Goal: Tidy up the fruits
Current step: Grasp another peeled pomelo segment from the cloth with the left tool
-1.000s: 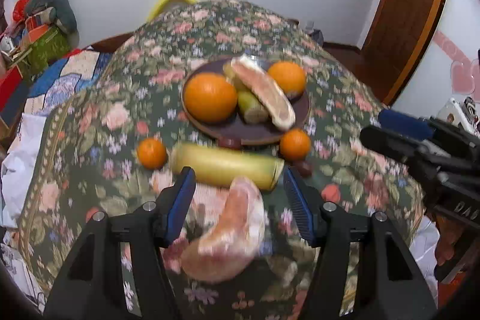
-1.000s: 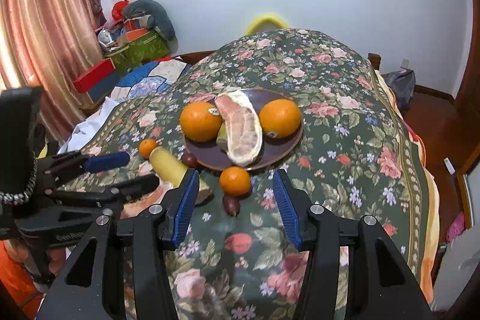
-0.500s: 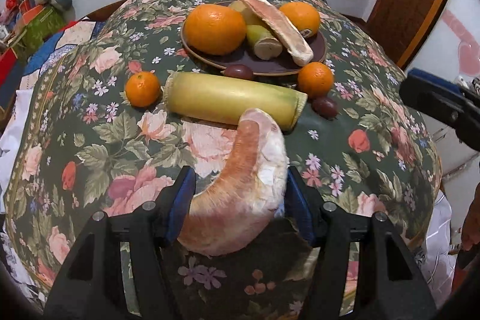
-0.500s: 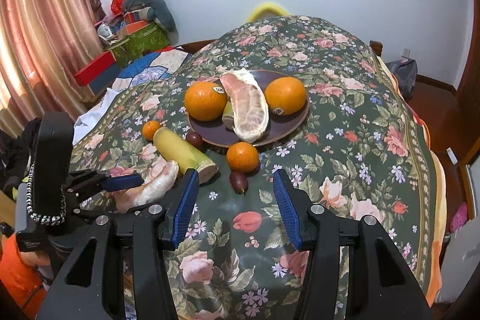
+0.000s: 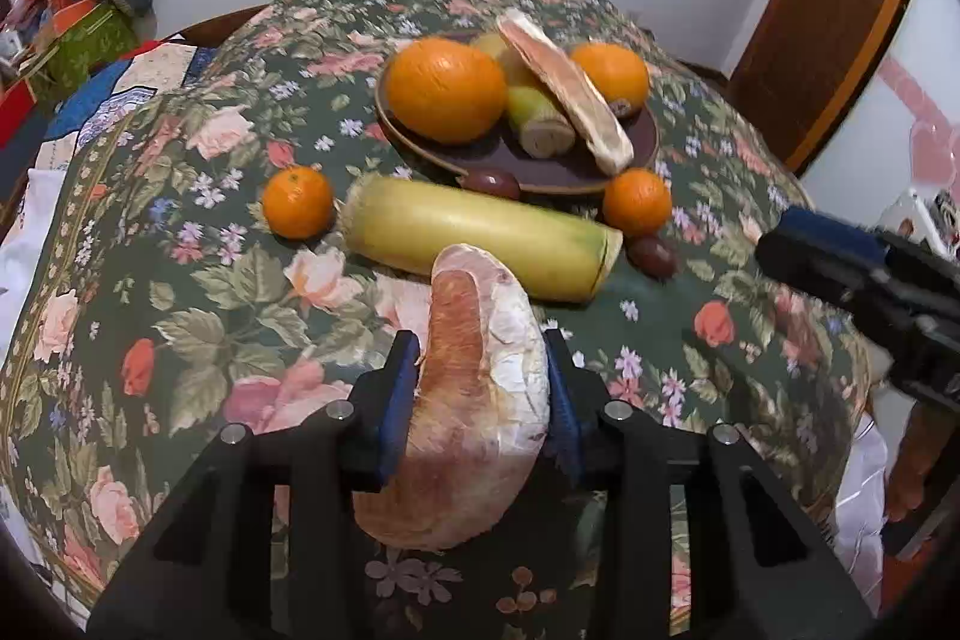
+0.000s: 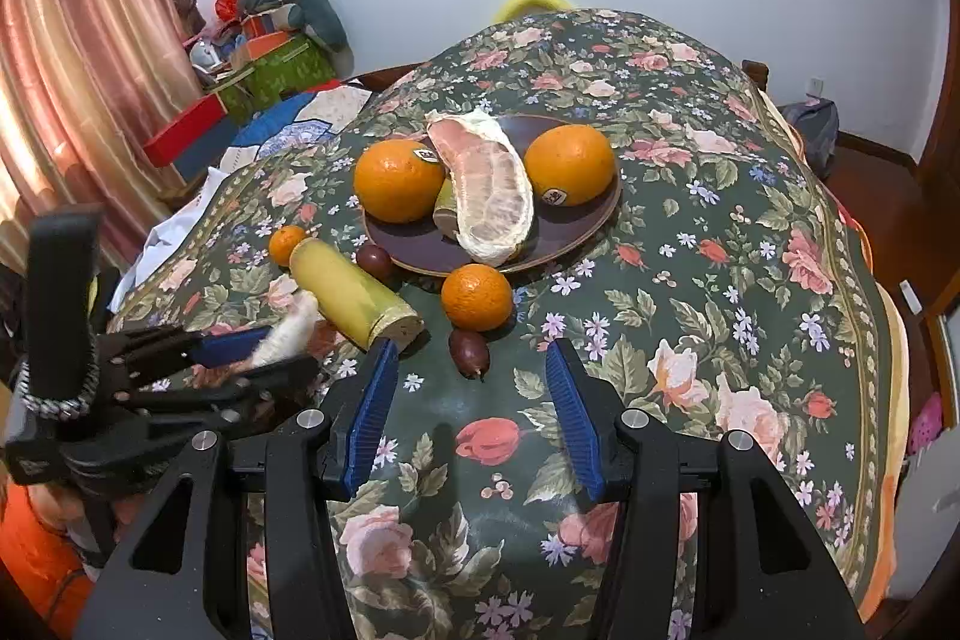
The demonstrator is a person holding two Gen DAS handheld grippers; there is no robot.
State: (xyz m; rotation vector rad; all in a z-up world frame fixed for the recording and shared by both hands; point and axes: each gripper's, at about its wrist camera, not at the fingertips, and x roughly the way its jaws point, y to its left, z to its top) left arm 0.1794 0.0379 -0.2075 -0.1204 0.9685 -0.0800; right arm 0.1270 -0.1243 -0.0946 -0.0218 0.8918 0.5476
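Left gripper point(image 5: 480, 388) fingers now clamped on pomelo segment point(image 5: 474, 400), formerly apart.

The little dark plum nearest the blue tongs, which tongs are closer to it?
Right. The right tongs hang open just short of the dark plum. The left tongs are off to its left, shut on a pomelo wedge.

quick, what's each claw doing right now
Left claw: closed on the pomelo segment.
Right claw: open, holding nothing, above the tablecloth.
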